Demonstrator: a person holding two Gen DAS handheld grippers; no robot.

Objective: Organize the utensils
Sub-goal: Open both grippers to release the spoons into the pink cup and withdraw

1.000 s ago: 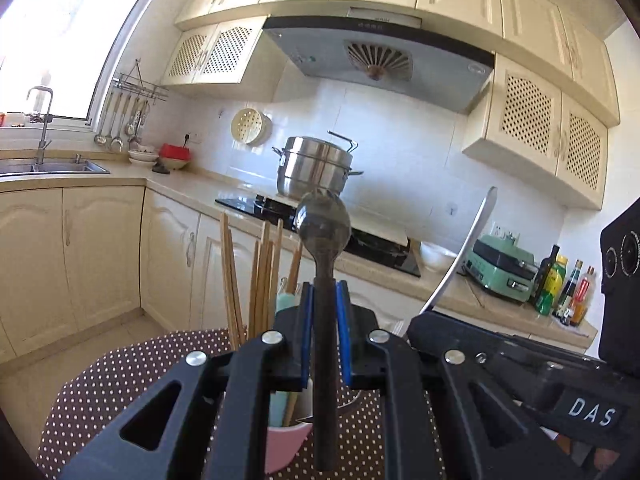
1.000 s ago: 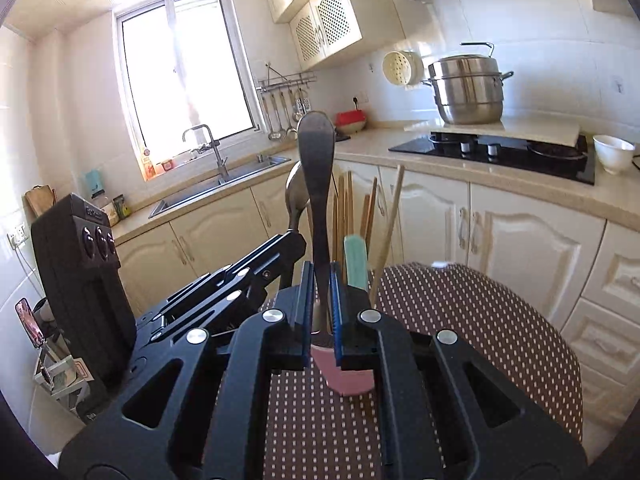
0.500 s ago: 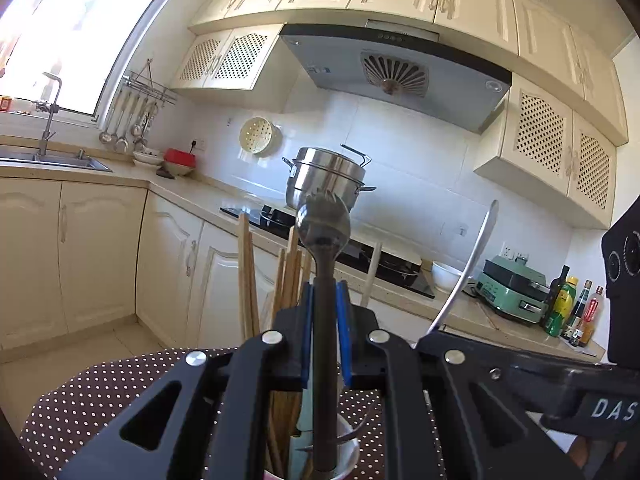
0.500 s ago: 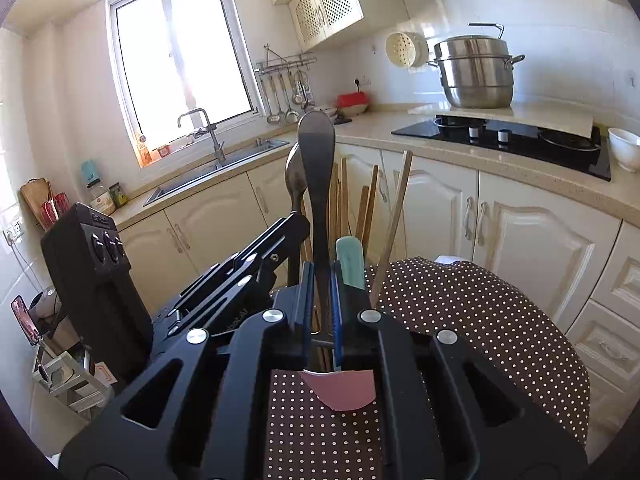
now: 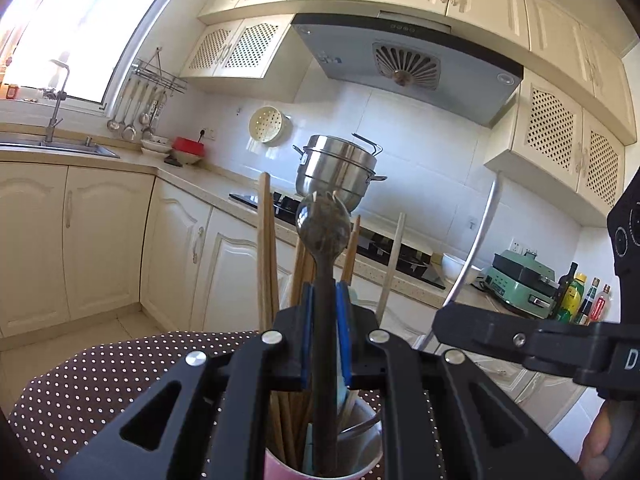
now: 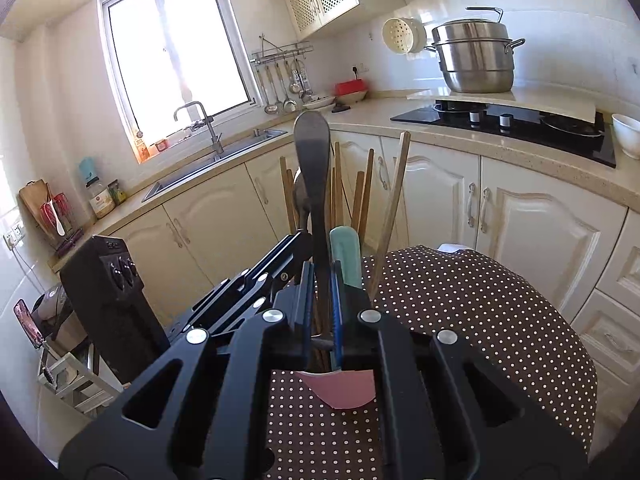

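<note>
Above the pink cup (image 5: 320, 466), a spoon (image 5: 322, 236) was clamped by the left gripper (image 5: 325, 334). A second utensil's handle (image 6: 313, 168) was clamped by the right gripper (image 6: 321, 312). The cup was crowded with wooden chopsticks (image 5: 265, 248) and a teal handle (image 6: 347, 256).

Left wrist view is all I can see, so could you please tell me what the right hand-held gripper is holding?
Observer: The right hand-held gripper is shut on a flat metal handle, which is upright with its broad rounded end on top.
Operator: Thank you. What stands nearest that handle?
Observer: A mint-green handle rises just right of it, with the wooden chopsticks behind.
Operator: And where is my left hand-held gripper from there?
Observer: The left hand-held gripper comes in from the left. Its spoon is close behind the flat metal handle, but I cannot tell whether they touch.
</note>
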